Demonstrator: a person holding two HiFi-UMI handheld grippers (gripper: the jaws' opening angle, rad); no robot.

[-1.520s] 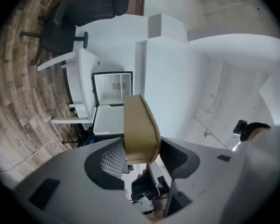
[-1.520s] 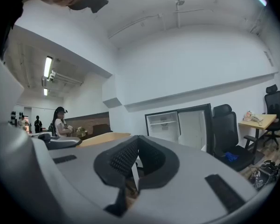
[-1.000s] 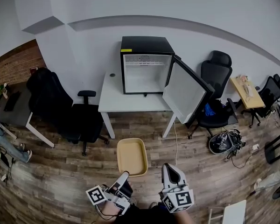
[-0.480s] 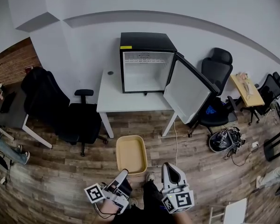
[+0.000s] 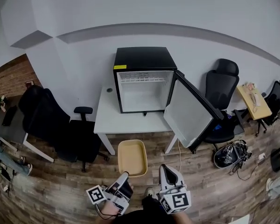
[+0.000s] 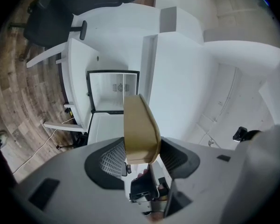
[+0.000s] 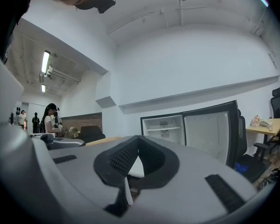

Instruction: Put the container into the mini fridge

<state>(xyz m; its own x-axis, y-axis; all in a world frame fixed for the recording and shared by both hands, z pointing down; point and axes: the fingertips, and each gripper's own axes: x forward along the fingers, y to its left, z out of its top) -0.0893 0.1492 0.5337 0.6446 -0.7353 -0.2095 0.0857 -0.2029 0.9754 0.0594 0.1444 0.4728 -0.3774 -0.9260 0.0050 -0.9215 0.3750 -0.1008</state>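
A tan, shallow container (image 5: 132,157) hangs over the wooden floor in front of me, with my left gripper (image 5: 123,176) shut on its near rim. In the left gripper view the container (image 6: 140,129) stands edge-on between the two pads. My right gripper (image 5: 164,169) is level beside it, shut and empty; in the right gripper view (image 7: 136,143) its jaws meet with nothing between them. The black mini fridge (image 5: 144,90) stands ahead on a white table (image 5: 130,120). Its door (image 5: 189,113) swings open to the right and the white inside looks empty.
Black office chairs stand to the left (image 5: 60,125) and right (image 5: 223,90) of the table. A bundle of cables and a bag (image 5: 231,155) lies on the floor at right. A small wooden table (image 5: 254,99) is at far right. People (image 7: 49,118) stand far off.
The fridge and table have grown larger and come nearer in the head view. Both grippers and the container keep their places at the bottom of the view.
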